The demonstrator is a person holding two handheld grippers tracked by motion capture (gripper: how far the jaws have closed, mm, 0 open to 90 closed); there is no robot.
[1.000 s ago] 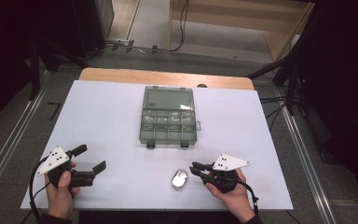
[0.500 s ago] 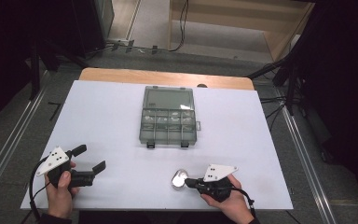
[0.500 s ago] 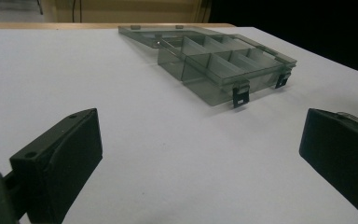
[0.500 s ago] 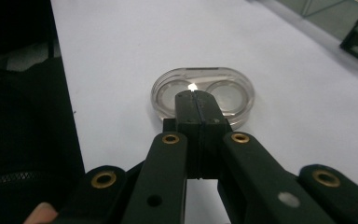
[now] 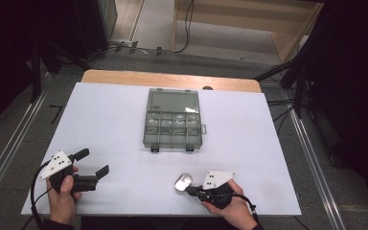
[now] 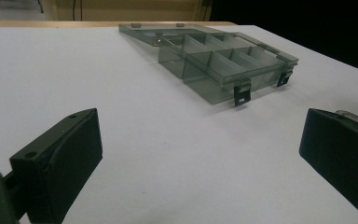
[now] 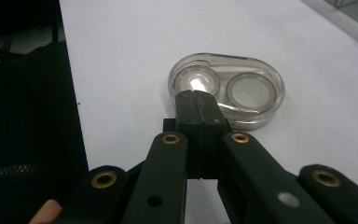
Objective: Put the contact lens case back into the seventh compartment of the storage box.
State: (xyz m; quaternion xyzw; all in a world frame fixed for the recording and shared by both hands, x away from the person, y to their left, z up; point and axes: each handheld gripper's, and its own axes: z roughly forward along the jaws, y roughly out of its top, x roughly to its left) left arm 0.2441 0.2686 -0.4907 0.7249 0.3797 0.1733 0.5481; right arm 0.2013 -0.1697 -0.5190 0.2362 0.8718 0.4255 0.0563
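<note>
So the thing being worked on here is a little clear oval case point(image 7: 227, 91) with two round wells in it, looks like a contact lens holder. It sits on the white table point(image 5: 115, 124), well in front of the grey compartment box point(image 5: 173, 125) and a bit to the right of the box's front latches.

The right gripper point(image 7: 196, 100) is right at it. In the right gripper view the two black jaws are pressed flat together with nothing between them, and the closed tips sit over the near rim of the case, by the well on the left side of that view. I can't tell if the tips actually touch the plastic or just hover above the rim. In the high view the same right gripper point(image 5: 190, 188) lies low on the table with its nose against the case point(image 5: 182, 182), pointing toward the box side.

The left gripper point(image 5: 95, 164) is parked well off to the left of the box and nearer the person, jaws spread wide with nothing between them, hand resting on the table. Its own view looks across bare table at the open box point(image 6: 223, 63).

My read: this is the prod-or-nudge stage, closed tips used like a finger to push or steady the case, not a grab. If the idea is to get it into the box, the next move probably needs the jaws opened wide enough to straddle the case's narrow side, then a gentle squeeze, since smooth plastic like that could squirt out.
</note>
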